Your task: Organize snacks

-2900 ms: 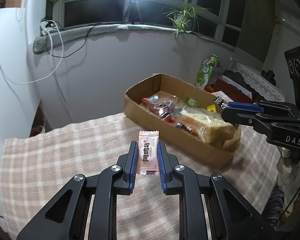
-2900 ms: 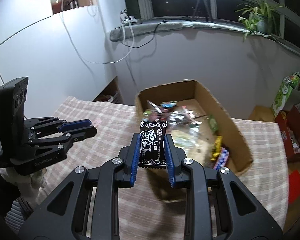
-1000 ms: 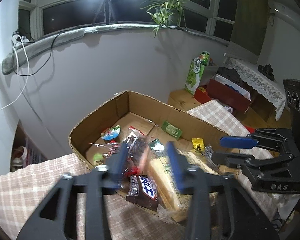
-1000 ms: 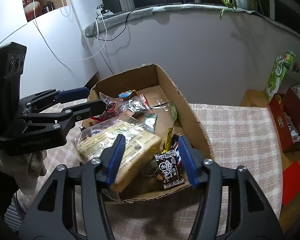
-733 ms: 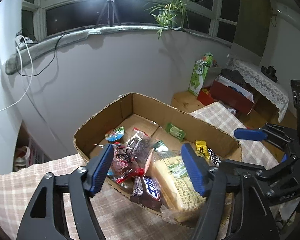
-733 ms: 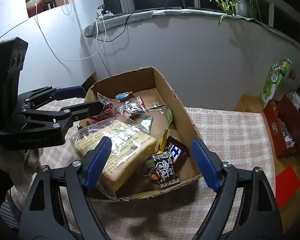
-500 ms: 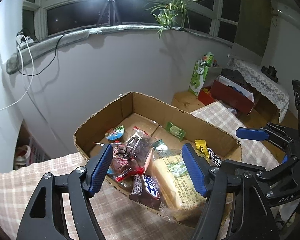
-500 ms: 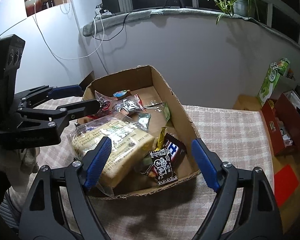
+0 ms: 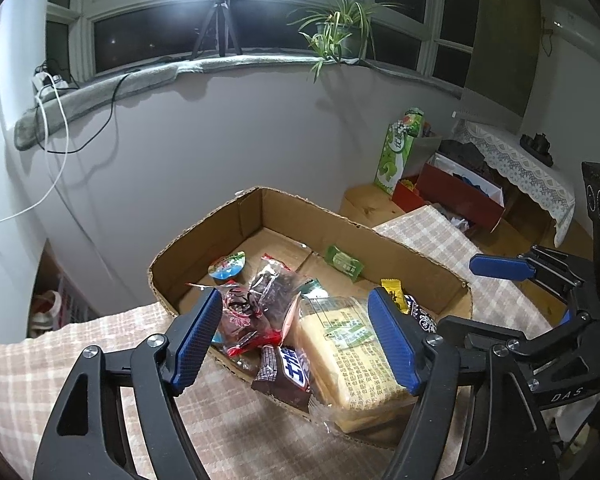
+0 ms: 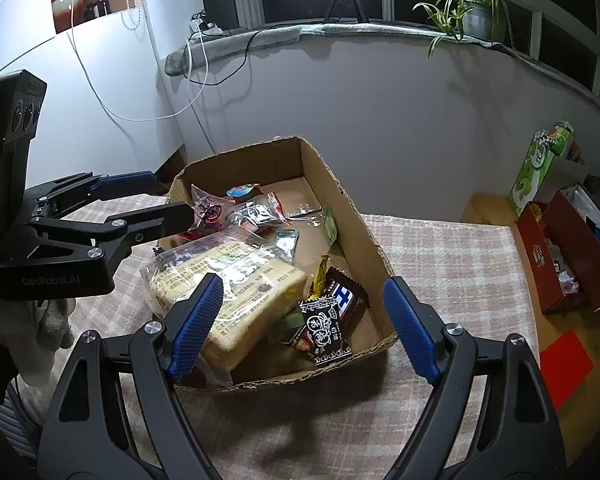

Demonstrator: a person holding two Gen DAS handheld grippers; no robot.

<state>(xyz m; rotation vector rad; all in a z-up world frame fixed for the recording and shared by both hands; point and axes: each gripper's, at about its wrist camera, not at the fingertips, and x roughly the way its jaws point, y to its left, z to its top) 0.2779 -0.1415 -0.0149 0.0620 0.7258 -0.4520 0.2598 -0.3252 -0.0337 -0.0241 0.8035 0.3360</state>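
- Snacks lie in the cardboard box (image 10: 342,200), below and ahead of both your grippers.
- Your right gripper (image 10: 304,324) gapes empty; your left gripper (image 9: 296,336), jaws just widened, holds nothing.
- Black packet (image 10: 326,334) lies nearest the right; no snack shows on the checked cloth (image 10: 440,248).

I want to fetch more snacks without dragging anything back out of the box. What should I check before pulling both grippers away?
1. Left gripper jaws, which have just been opening, are empty: ok.
2. Right gripper jaws, also just opened, are empty: ok.
3. Black plum packet lies inside the cardboard box: ok.
4. Chocolate bar sits over the box's near edge rather than fully inside: not ok.
5. Pink packet is inside the box: cannot tell, hidden among wrappers.
6. Bread loaf is free of both grippers: ok.
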